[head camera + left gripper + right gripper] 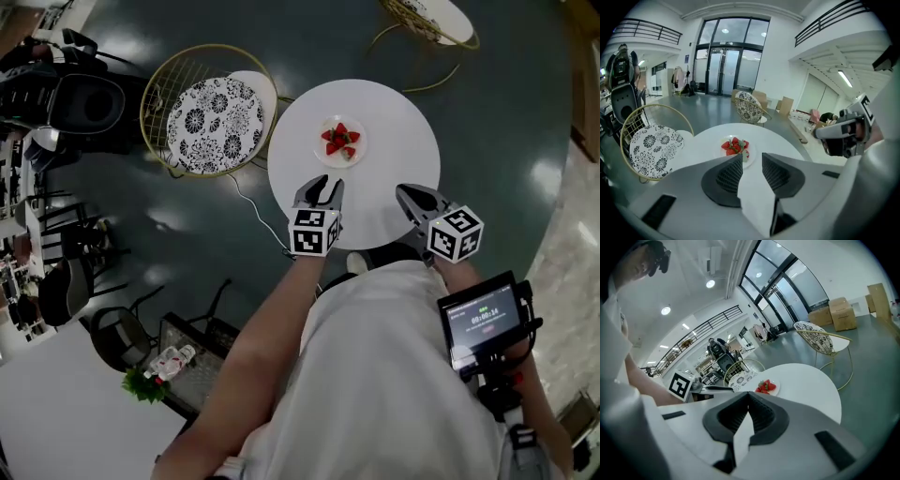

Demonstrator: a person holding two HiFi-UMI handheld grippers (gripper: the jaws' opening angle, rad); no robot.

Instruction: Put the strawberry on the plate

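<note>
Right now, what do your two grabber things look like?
Each, the left gripper and the right gripper, has a pale grey body with black, ribbed jaws tapering to points, and carries a white cube printed with black square markers. The person holding them wears a white top.

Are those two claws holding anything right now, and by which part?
Nothing is held. The left gripper is open with nothing between its jaws; the right gripper is shut and empty. The strawberries lie on the plate.
</note>
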